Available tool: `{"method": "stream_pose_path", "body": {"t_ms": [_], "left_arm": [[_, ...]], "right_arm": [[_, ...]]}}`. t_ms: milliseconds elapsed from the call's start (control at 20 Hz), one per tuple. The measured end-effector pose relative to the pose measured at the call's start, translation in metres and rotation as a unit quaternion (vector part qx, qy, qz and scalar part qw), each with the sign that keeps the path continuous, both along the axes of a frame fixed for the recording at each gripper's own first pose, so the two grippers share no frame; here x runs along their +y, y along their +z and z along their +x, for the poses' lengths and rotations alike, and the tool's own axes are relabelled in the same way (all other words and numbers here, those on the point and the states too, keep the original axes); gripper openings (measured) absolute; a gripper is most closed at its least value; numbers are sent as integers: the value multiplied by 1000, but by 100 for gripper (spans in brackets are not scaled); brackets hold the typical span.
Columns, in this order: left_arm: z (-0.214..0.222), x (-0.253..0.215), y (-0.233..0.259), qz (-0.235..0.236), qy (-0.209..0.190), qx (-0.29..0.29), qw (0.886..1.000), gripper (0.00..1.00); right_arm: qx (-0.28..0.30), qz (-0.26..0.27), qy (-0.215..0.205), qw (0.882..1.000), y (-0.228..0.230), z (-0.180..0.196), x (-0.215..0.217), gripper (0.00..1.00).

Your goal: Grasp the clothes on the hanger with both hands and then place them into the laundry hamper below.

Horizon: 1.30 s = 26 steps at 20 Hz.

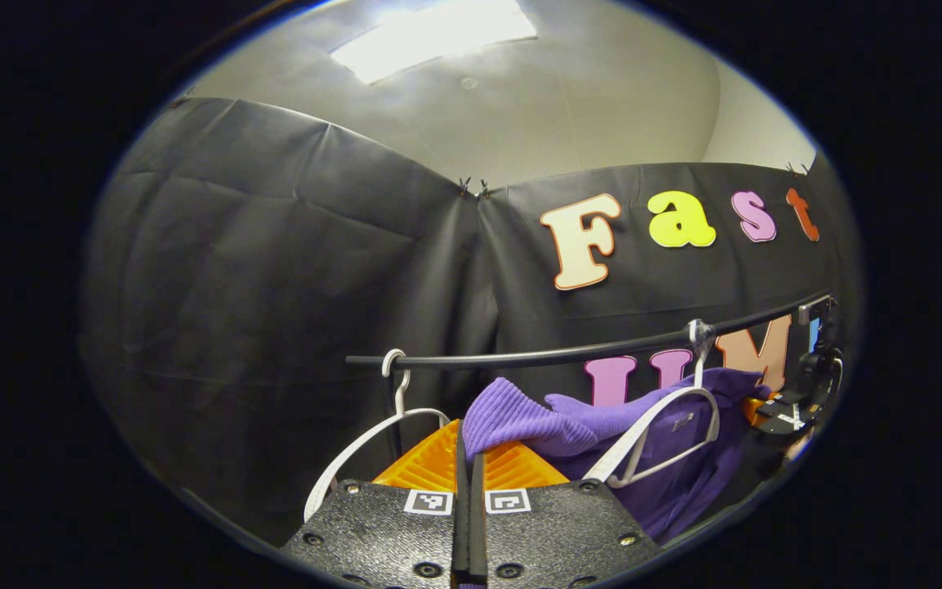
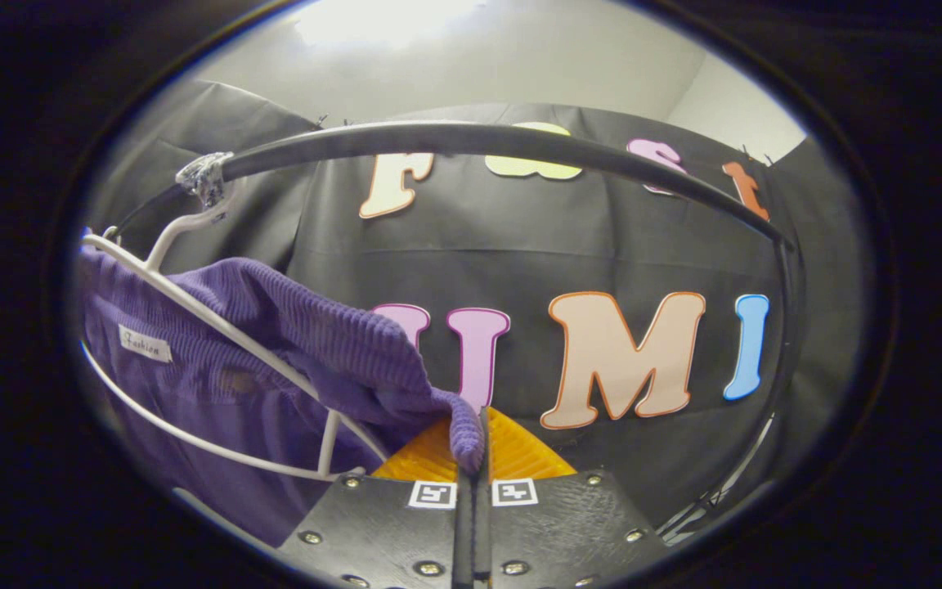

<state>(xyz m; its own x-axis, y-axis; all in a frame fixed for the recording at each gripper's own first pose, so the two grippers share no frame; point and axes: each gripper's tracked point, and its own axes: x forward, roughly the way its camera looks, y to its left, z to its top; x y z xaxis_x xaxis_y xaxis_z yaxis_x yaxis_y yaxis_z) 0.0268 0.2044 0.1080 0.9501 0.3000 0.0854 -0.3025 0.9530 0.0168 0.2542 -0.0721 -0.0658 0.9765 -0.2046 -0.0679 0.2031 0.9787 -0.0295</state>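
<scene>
Left gripper view and right gripper view: both grippers pinch a purple garment hanging off the black rail.

Under the rail [image 1: 569,355], from left to right in the left gripper view, hangs a bare white hanger [image 1: 373,442], then the left gripper [image 1: 468,458] with its fingers pressed together on a fold of the purple garment [image 1: 536,421], then a second white hanger [image 1: 667,429] carrying the rest of that cloth, and at the rail's far end the other gripper [image 1: 794,409]. In the right gripper view the garment [image 2: 275,343] drapes over its hanger [image 2: 217,327] below the rail [image 2: 455,139], and the right gripper [image 2: 471,458] is closed tight on its trailing corner.
</scene>
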Motion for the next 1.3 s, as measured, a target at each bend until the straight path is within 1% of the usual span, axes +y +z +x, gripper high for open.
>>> {"method": "stream_pose_path", "body": {"t_ms": [150, 200, 250, 400, 500, 700, 1000, 1300], "left_arm": [[4, 4, -15, -10, 6, 10, 1000, 0], [5, 5, -19, -13, 9, 12, 1000, 0], [7, 5, -21, -14, 11, 14, 1000, 0], [11, 5, -31, -13, 11, 22, 1000, 0], [15, 4, -37, -14, 12, 29, 999, 0], [18, 4, -46, -17, 14, 37, 999, 0], [21, 3, -67, -30, 19, 60, 998, 0], [24, -3, -83, -32, 14, 77, 996, 0]], "right_arm": [[2, -2, 2, 1000, -4, 4, 1, 0], [5, 0, 4, 1000, -8, 6, 1, 2], [7, 2, 3, 1000, -10, 8, 1, 0], [16, 14, -3, 1000, -19, 11, -3, 0], [25, 26, 3, 999, -30, 15, -2, 0], [43, 12, 13, 999, -48, 18, 3, 0], [68, 15, 23, 997, -71, 20, 8, 0], [97, 29, 24, 995, -100, 16, 9, 0]]}}
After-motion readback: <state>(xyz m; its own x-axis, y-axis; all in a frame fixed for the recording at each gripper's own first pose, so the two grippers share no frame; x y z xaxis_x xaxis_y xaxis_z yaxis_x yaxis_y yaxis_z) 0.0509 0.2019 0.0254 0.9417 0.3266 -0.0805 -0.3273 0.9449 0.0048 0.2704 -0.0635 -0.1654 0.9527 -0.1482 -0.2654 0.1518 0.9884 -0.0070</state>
